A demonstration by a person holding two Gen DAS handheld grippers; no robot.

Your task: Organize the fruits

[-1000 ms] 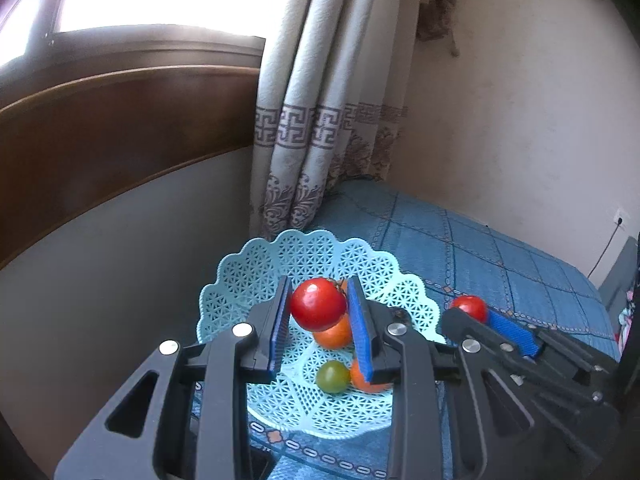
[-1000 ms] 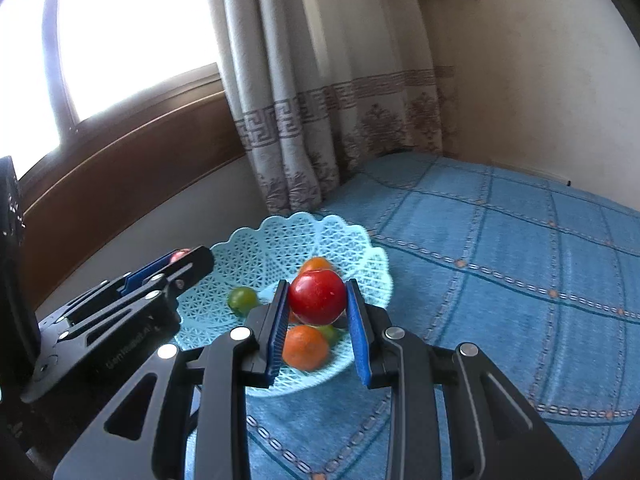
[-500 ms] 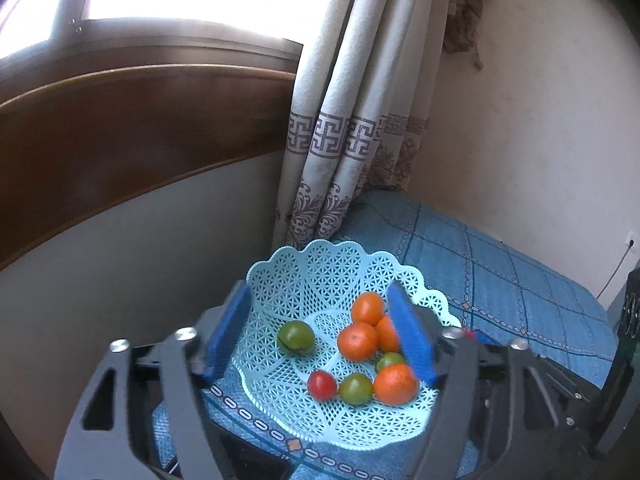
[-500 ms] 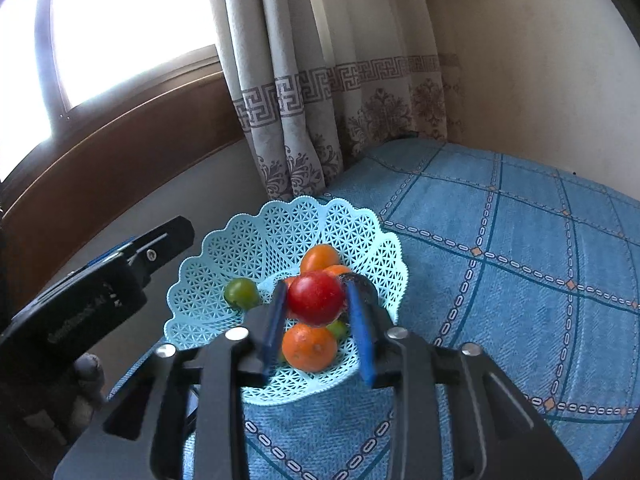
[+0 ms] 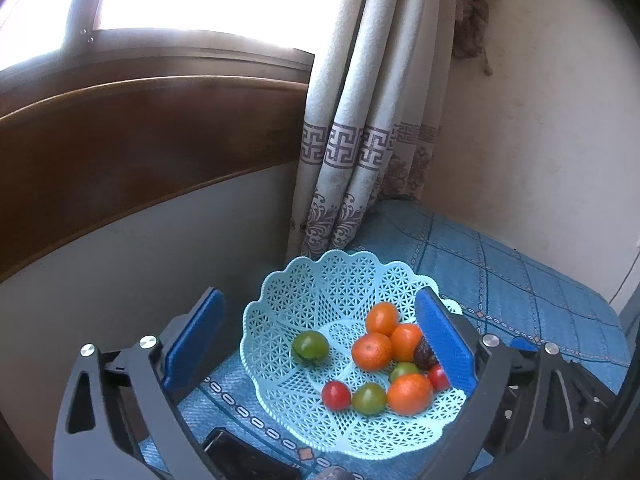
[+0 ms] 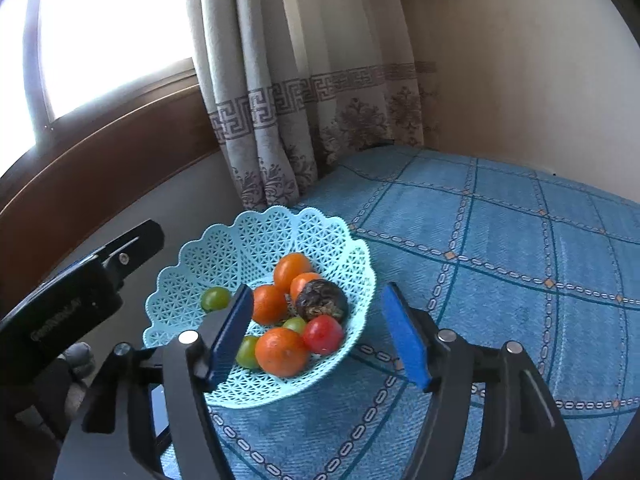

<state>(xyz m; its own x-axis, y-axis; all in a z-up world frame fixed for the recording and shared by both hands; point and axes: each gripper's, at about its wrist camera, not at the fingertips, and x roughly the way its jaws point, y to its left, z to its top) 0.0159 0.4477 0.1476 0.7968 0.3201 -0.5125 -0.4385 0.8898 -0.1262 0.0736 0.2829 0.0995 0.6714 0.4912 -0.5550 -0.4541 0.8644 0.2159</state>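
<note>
A light blue lattice basket (image 5: pixel 320 264) (image 6: pixel 240 220) stands on the blue checked cloth (image 6: pixel 500 248). It holds several oranges, such as one at the front (image 5: pixel 410 394) (image 6: pixel 282 351), green tomatoes (image 5: pixel 310 346) (image 6: pixel 215 298), a dark wrinkled fruit (image 6: pixel 322 302) and two red tomatoes: a small one (image 5: pixel 336 395) and a larger one (image 6: pixel 323 334). My left gripper (image 5: pixel 320 338) hangs open above the basket, its blue pads spread wide on either side. My right gripper (image 6: pixel 318 336) is open too, with the larger red tomato lying loose in the basket below it.
A patterned curtain (image 5: pixel 352 140) hangs behind the basket beside a brown wooden window ledge (image 5: pixel 140 140). A pale wall (image 6: pixel 520 80) lies beyond the cloth. A flat dark object (image 5: pixel 240 456) lies by the basket's near side. The left gripper's body (image 6: pixel 80 300) shows left of the basket.
Both grippers opened and each let go of a red tomato, the left first and then the right. Both tomatoes now lie in the basket, and both grippers have drawn back from it.
</note>
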